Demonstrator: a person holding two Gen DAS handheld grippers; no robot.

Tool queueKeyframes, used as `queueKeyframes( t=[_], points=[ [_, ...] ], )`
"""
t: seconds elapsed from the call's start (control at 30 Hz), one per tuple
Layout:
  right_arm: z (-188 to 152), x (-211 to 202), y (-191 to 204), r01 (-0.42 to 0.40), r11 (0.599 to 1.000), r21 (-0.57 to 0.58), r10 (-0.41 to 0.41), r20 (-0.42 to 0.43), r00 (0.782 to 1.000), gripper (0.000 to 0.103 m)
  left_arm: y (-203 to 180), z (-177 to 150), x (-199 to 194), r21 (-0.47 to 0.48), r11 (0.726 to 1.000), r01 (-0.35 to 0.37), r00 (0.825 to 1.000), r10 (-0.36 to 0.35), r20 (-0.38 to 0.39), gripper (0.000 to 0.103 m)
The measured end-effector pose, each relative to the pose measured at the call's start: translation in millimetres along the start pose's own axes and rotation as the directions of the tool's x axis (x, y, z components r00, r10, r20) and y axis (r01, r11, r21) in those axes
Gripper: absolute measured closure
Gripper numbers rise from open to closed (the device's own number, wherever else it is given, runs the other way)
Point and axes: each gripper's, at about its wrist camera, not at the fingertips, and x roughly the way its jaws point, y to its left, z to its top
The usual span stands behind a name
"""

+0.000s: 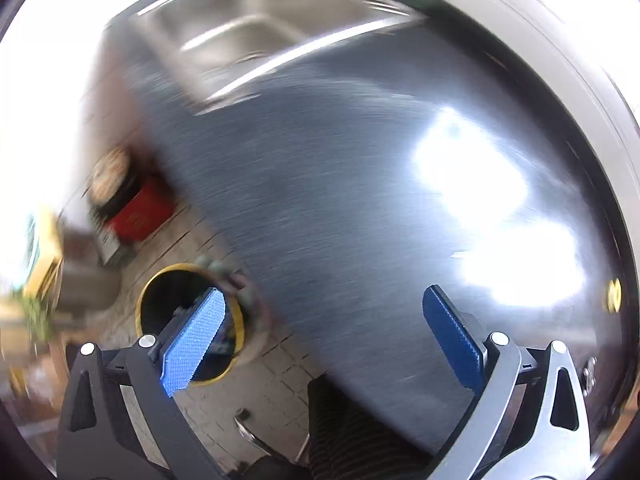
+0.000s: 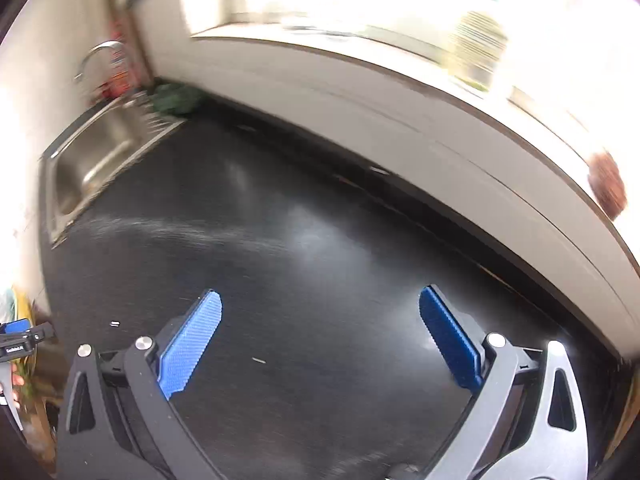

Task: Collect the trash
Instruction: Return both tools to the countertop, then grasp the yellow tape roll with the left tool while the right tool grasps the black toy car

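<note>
Black, brushed table (image 2: 320, 240) is filling both views, smeared by blur. Left tongs (image 1: 324, 312) are gaping wide with nothing between the blue pads (image 1: 200, 336), hanging over the table's edge above a yellow-rimmed black bin (image 1: 160, 292) on the tiled floor (image 1: 272, 392). Right tongs (image 2: 320, 316) are likewise spread wide and empty over the table. A steel sink (image 2: 92, 160) is sitting at the far end. Two small scraps (image 2: 259, 359), possibly trash, are lying on the table. No writing is readable.

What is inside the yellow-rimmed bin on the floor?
The bin looks dark inside; no contents can be made out. The left gripper's finger covers part of its opening, and the picture is blurred.
</note>
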Motion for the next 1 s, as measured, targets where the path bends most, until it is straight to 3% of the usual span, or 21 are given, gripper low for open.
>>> queueKeyframes(
  t=[0.07,0.17,0.3,0.53,0.63,0.77,0.9,0.93,1.0],
  points=[
    [-25,-13,-79,0.086,0.985,0.153,-0.083,-0.027,0.996,0.007,-59,13,6,0.126,0.991,0.047,0.999,-0.046,-0.01,0.007],
    [-74,-34,-175,0.198,0.915,0.35,-0.177,-0.093,0.98,0.007,-144,22,9,0.295,0.95,0.1,0.995,-0.098,-0.024,0.007],
    [-139,-55,-236,0.233,0.838,0.494,-0.181,-0.151,0.972,0.007,-245,15,16,0.47,0.869,0.156,0.988,-0.143,-0.064,0.007],
    [-240,-52,-243,0.318,0.817,0.482,-0.18,-0.31,0.933,0.007,-378,-16,32,0.682,0.706,0.189,0.982,-0.147,-0.119,0.007],
    [-275,-51,-244,0.304,0.812,0.499,-0.13,-0.353,0.927,0.007,-420,-32,40,0.733,0.649,0.204,0.979,-0.138,-0.151,0.007],
    [-316,-56,-235,0.254,0.845,0.47,-0.079,-0.36,0.93,0.007,-459,-41,42,0.756,0.619,0.214,0.977,-0.134,-0.166,0.007],
    [-354,-58,-219,0.264,0.884,0.386,-0.118,-0.363,0.924,0.007,-486,-36,38,0.753,0.627,0.2,0.979,-0.152,-0.133,0.007],
    [-361,-63,-216,0.234,0.887,0.399,-0.106,-0.317,0.943,0.007,-493,-34,41,0.757,0.624,0.193,0.98,-0.154,-0.122,0.007],
    [-370,-66,-214,0.238,0.874,0.424,-0.117,-0.292,0.949,0.007,-509,-30,48,0.777,0.608,0.161,0.986,-0.133,-0.101,0.007]
  ],
)
